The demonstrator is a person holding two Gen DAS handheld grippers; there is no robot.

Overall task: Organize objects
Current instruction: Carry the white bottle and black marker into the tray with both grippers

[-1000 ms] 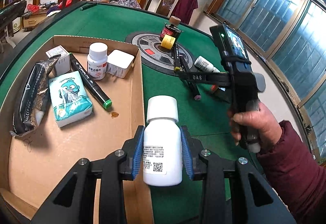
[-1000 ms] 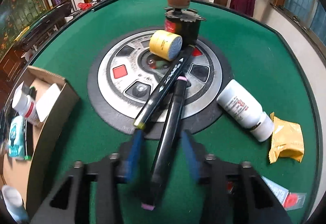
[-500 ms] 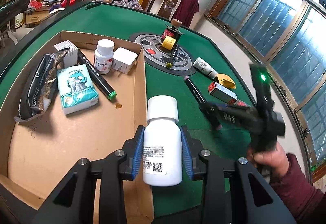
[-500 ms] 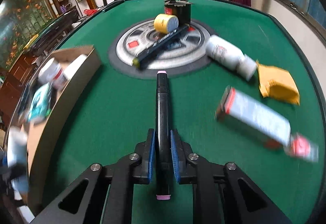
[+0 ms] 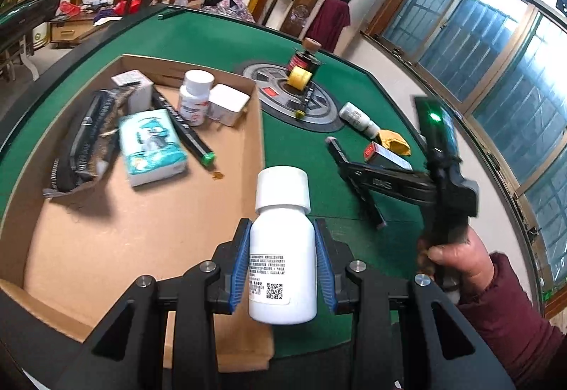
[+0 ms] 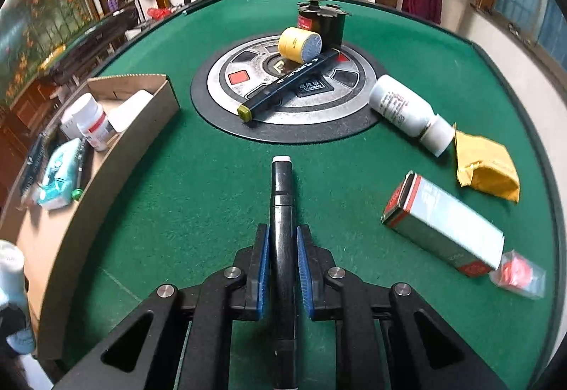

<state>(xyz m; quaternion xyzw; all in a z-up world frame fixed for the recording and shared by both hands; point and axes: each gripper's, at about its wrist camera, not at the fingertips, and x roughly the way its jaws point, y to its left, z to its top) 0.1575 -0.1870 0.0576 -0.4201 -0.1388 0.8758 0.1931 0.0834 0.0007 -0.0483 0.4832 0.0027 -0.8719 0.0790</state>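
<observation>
White bottle (image 5: 282,248), cap away from the camera, is clamped between the blue pads of the left gripper (image 5: 282,266) and held above the near wall of the cardboard box (image 5: 106,241), at its right edge. A black marker (image 6: 283,230) is gripped lengthwise by the right gripper (image 6: 283,269) above the green table (image 6: 198,184). Inside the box are seen a tissue pack (image 5: 150,145), a green-tipped marker (image 5: 184,131) and a small pill bottle (image 5: 194,97). Farther off, a boxed carton (image 6: 443,230), a yellow pouch (image 6: 485,170) and a lying bottle (image 6: 407,110) rest on the felt beside the round centre plate (image 6: 283,106).
</observation>
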